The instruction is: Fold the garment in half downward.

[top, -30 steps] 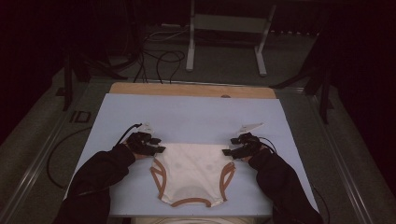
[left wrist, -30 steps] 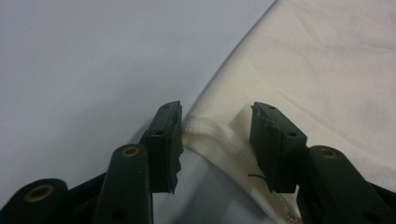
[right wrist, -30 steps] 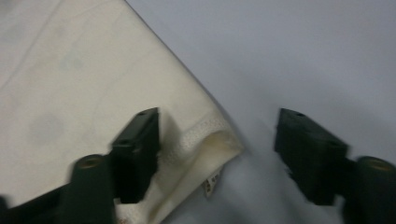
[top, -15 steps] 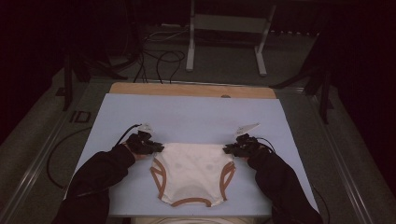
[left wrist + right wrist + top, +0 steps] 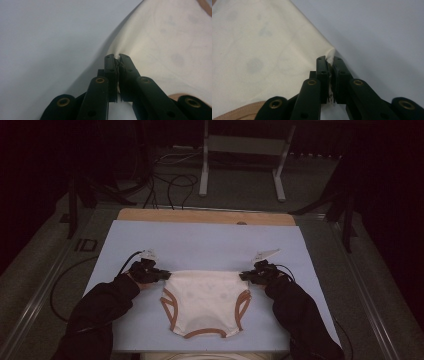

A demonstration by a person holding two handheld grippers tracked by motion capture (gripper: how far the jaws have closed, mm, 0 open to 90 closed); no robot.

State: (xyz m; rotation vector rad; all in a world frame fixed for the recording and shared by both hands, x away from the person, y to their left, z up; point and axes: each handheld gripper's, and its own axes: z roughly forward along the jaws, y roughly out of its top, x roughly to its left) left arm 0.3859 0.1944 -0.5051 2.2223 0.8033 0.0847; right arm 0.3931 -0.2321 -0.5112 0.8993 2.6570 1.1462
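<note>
Briefs [image 5: 207,302]: soft woven cloth, cream, matt, faintly mottled with grey marks; leg openings bound in tan cloth trim [image 5: 202,333]. Beneath the briefs, table cover [image 5: 200,247]: smooth, matt, pale blue sheet, unwrinkled. Beyond the briefs, at the cover's far edge, a strip of bare wood [image 5: 205,216], light, dull finish. At the briefs' upper corners, left gripper [image 5: 117,58] and right gripper [image 5: 329,59]: black, semi-matt, plastic-looking links with brass-coloured metal rivets.

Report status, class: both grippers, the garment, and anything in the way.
Left gripper shut on briefs, left waist corner. Right gripper shut on right corner. Briefs flat on mat, waistband stretched between them. Nothing in the way.
</note>
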